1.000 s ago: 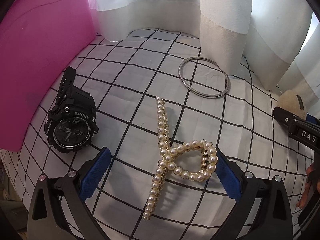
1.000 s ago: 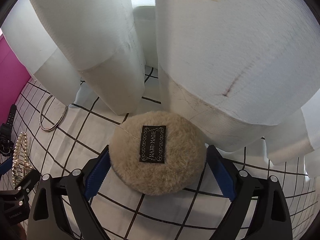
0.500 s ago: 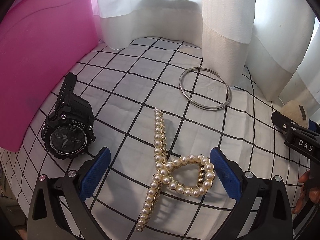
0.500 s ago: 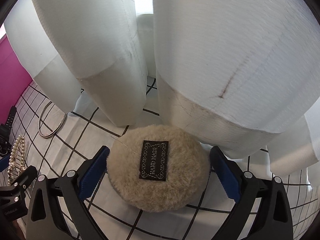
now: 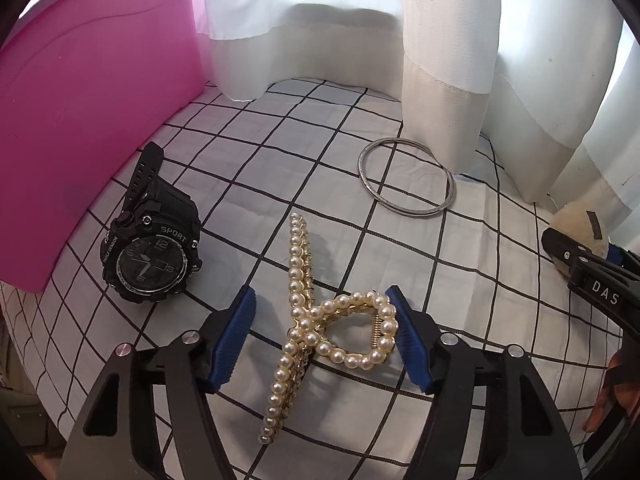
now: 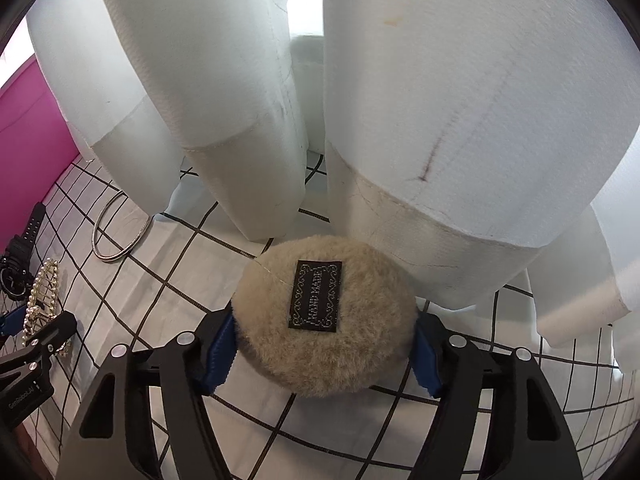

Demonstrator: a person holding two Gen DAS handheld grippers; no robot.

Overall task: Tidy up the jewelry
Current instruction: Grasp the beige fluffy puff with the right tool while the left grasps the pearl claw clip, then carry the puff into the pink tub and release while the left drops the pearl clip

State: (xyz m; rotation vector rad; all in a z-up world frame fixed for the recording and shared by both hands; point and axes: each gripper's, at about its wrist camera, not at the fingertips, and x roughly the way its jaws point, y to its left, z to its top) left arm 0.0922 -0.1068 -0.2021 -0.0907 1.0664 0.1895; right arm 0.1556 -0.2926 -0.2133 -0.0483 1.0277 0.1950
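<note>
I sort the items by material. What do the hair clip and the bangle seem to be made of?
Hair clip: glossy cream beads, probably faux pearl, on a shiny gold-coloured metal frame with a coil spring. Bangle: thin grey ring with a dull sheen, likely metal.

A: Looks like a home, folks: white curtains (image 6: 460,120) hang right down onto a grid-checked sheet (image 5: 260,152).

B: Agreed, and a pink wall (image 5: 80,100) stands beside it; bedroom-like.

black tool (image 5: 322,336) w/ blue ribbed pads (image 5: 234,340), silver screws.
</note>
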